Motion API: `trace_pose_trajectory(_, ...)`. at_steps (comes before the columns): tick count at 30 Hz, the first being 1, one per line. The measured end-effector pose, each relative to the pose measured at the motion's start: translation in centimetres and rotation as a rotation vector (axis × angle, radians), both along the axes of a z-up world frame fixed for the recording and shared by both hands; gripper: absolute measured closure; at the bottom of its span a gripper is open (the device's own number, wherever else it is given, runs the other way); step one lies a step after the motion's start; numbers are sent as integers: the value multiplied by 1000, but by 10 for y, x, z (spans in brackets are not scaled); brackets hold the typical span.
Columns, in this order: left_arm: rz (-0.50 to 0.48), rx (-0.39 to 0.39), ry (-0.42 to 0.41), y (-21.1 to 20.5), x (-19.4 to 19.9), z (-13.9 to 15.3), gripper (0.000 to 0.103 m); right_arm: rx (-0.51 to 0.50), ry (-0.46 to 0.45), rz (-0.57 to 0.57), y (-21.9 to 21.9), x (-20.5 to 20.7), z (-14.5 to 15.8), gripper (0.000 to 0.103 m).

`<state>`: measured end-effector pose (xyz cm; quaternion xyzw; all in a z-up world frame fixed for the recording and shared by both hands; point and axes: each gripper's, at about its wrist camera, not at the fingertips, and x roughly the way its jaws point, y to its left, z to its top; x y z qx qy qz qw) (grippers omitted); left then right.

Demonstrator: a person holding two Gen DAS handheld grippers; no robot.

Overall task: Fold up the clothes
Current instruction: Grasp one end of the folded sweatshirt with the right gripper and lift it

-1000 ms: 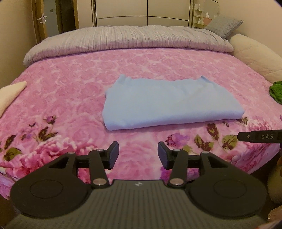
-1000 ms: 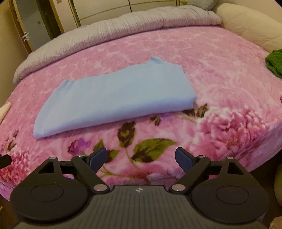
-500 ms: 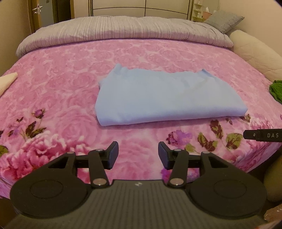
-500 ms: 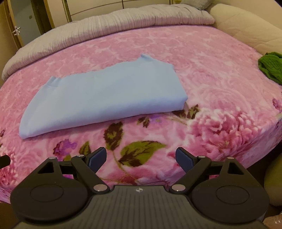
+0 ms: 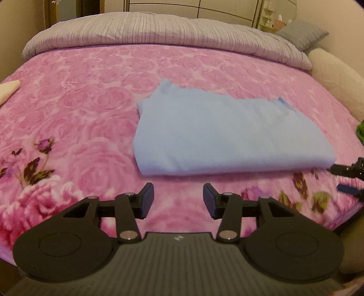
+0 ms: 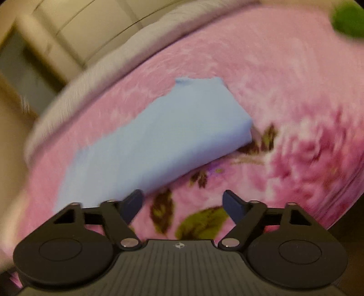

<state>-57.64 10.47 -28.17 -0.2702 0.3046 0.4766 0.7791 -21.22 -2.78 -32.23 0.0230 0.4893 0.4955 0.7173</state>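
A light blue garment (image 5: 225, 134) lies folded into a flat rectangle on the pink floral bedspread (image 5: 75, 109). My left gripper (image 5: 178, 199) hovers open just short of the garment's near left corner, nothing between its fingers. My right gripper (image 6: 182, 206) is open and empty too, near the garment's (image 6: 157, 143) near edge, its left finger overlapping that edge in the blurred, tilted right wrist view. The right gripper's fingertips (image 5: 341, 169) show at the right edge of the left wrist view, beside the garment's right corner.
A grey duvet (image 5: 159, 29) is bunched along the far side of the bed. A grey cushion (image 5: 302, 34) and cream pillow (image 5: 334, 72) sit far right. Something green (image 6: 348, 20) lies at the right; a cream cloth (image 5: 9, 88) at the left. The bed's edge is near.
Both grippers have moved closer to the garment. The right gripper has swung and tilted fast, blurring its view, and now reaches in by the garment's right corner.
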Motion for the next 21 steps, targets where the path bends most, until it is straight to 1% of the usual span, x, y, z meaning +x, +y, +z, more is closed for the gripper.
trace_pose_trajectory(1, 1, 0, -18, 7, -1, -1, 66, 12, 28, -20, 1, 5, -4, 34)
trace_pose_trajectory(2, 2, 1, -37, 13, -1, -2, 70, 25, 55, -41, 1, 11, -8, 36)
trace_pose_trajectory(4, 3, 0, -68, 26, -1, -5, 74, 50, 110, -82, 3, 21, -17, 47)
trace_pose_trajectory(6, -1, 4, -96, 42, 2, -10, 76, 75, 165, -122, 4, 32, -25, 51)
trace_pose_trajectory(9, 4, -16, -130, 66, 5, -23, 76, 112, 248, -184, 6, 48, -38, 52)
trace_pose_trajectory(10, 10, -24, -133, 74, 6, -28, 76, 125, 275, -204, 6, 53, -42, 52)
trace_pose_trajectory(12, 38, -42, -109, 90, 5, -42, 77, 150, 330, -245, 8, 64, -51, 52)
trace_pose_trajectory(13, 52, -51, -96, 98, 4, -48, 81, 162, 358, -265, 8, 70, -55, 58)
trace_pose_trajectory(14, 66, -53, -96, 103, 1, -52, 84, 175, 385, -286, 9, 75, -59, 61)
trace_pose_trajectory(15, 75, -62, -111, 109, -3, -54, 85, 187, 413, -306, 10, 80, -63, 65)
trace_pose_trajectory(16, 87, -68, -128, 112, -7, -54, 85, 200, 440, -326, 10, 86, -68, 65)
trace_pose_trajectory(18, 105, -53, -131, 111, -14, -48, 85, 223, 492, -364, 12, 96, -75, 64)
trace_pose_trajectory(20, 100, -30, -130, 105, -17, -39, 83, 230, 485, -367, 12, 93, -75, 63)
trace_pose_trajectory(21, 86, -39, -136, 102, -18, -40, 83, 234, 479, -369, 12, 91, -75, 61)
